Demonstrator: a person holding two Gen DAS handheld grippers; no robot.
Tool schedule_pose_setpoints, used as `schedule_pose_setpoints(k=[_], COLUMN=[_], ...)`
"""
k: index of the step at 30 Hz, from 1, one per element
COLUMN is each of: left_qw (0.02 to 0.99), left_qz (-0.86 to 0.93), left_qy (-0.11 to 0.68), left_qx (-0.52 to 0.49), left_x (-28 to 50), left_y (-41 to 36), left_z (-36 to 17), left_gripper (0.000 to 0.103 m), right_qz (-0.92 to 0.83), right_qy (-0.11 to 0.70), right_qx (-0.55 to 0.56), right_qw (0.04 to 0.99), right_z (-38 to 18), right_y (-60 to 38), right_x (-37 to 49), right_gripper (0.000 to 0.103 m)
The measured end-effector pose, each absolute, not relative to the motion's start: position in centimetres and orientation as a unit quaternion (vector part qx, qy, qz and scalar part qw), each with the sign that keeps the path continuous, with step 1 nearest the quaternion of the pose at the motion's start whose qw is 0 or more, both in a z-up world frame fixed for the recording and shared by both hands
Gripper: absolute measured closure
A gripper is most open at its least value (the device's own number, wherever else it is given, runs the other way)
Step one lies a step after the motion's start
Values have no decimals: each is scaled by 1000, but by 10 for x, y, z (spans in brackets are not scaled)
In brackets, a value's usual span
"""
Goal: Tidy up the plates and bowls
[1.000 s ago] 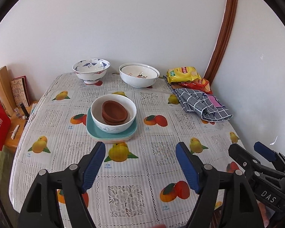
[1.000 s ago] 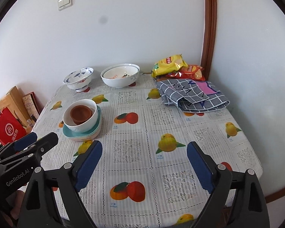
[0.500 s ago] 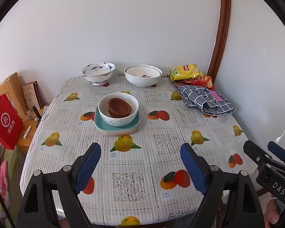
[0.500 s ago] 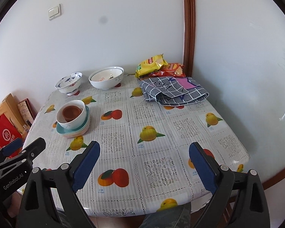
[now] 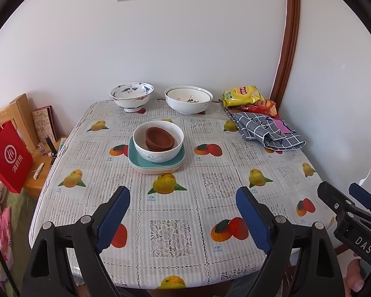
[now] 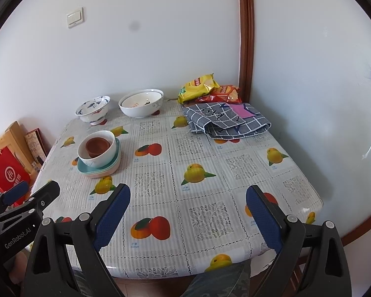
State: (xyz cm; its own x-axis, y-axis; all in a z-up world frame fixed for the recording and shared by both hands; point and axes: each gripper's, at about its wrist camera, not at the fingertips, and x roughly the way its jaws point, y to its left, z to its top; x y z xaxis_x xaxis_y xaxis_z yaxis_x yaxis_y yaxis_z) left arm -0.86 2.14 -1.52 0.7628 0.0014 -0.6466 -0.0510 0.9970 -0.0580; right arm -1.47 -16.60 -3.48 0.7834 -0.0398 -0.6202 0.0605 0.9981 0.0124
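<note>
Mid-table, a white bowl (image 5: 158,148) sits on stacked teal plates (image 5: 158,165) and holds small brown bowls (image 5: 159,138). The right wrist view shows that stack (image 6: 99,169) at the left. Against the back wall stand a blue-patterned bowl (image 5: 131,95) and a large white bowl (image 5: 188,100). My left gripper (image 5: 183,191) hangs open over the table's near part, well short of the stack, with nothing between its fingers. My right gripper (image 6: 188,190) is open too and holds nothing. It appears at the right edge of the left wrist view (image 5: 346,198).
Yellow and red snack bags (image 5: 247,97) and a folded checked cloth (image 5: 267,131) lie at the back right. A red paper bag (image 5: 8,153) and a wooden chair (image 5: 19,113) stand left of the table. Walls close the back and right. The table's near edge (image 5: 175,282) shows.
Both grippers have drawn back from the table, so the stack looks farther off and the near edge has come into view. The left jaws stand slightly wider.
</note>
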Motion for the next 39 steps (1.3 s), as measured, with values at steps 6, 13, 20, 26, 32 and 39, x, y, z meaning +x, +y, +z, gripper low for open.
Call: schedule_pose_setpoints(k=[6,13,20,26,32,39], left_qw=[939,938,938,938,938,938], left_qz=[17,17,19,19,19,18], left_qy=[343,345,345,345,345,344], left_qx=[-34,-34,-31,-30,-31,-28], left_x=[-10,-10,-9,-9,-9,-9], left_y=[21,22,22,21,22,21], left_z=[-16,-17,-18,-19,-18,-18], left_gripper=[16,16,16,16,16,16], right_qz=[-26,-22,-22,-21,-21,-22], right_qy=[325,320,321,322,321,319], right_qx=[15,16,16,15,12,14], right_qw=[945,947,947,947,947,947], right_z=[-33,-32,-32,-33,-32,-32], right_y=[-165,-165,-165,-163,-160,-159], right_x=[-19,-21,-22,-21,-21,-22], right_gripper=[9,9,9,9,9,9])
